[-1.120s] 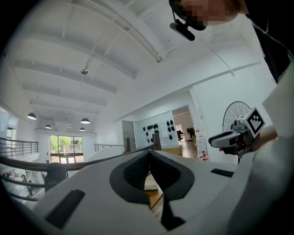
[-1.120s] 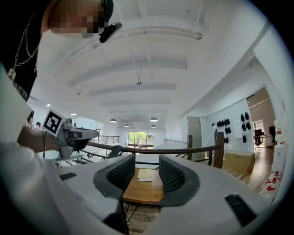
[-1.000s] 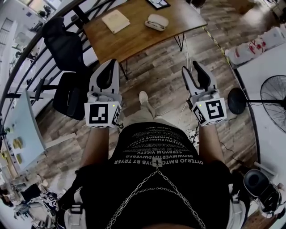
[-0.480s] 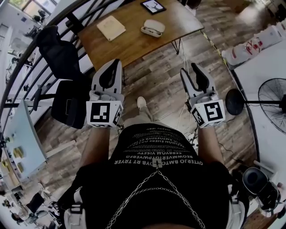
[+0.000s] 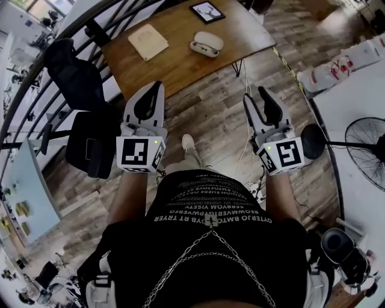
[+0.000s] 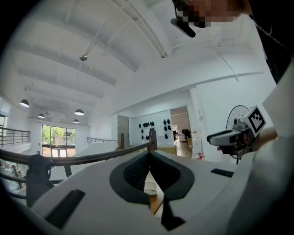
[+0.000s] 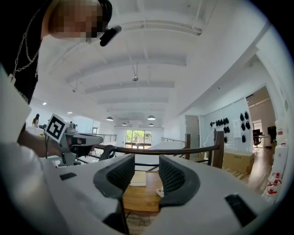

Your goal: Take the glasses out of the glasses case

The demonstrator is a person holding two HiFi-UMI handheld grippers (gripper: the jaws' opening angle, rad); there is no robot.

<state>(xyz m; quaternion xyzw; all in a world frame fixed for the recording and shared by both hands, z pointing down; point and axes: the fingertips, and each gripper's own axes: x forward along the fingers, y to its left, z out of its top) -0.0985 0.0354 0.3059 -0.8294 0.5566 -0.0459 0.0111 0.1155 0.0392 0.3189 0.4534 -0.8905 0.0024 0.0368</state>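
A white glasses case (image 5: 207,43) lies closed on the wooden table (image 5: 180,60) at the top of the head view, well ahead of both grippers. My left gripper (image 5: 157,85) is held over the floor short of the table, its jaws meeting at the tips (image 6: 149,153) with nothing between them. My right gripper (image 5: 255,93) is level with it on the right, jaws apart and empty (image 7: 146,159). Between the right jaws the case (image 7: 160,192) shows small and far off.
A beige notebook (image 5: 149,41) and a framed picture (image 5: 207,11) also lie on the table. A black office chair (image 5: 84,78) stands left of it by a curved railing. A floor fan (image 5: 367,144) and a white table edge (image 5: 361,90) stand at the right. Wooden floor lies below.
The table and the case have slid a little lower in the head view, so they are slightly nearer. Both grippers keep the same pose and jaw state.
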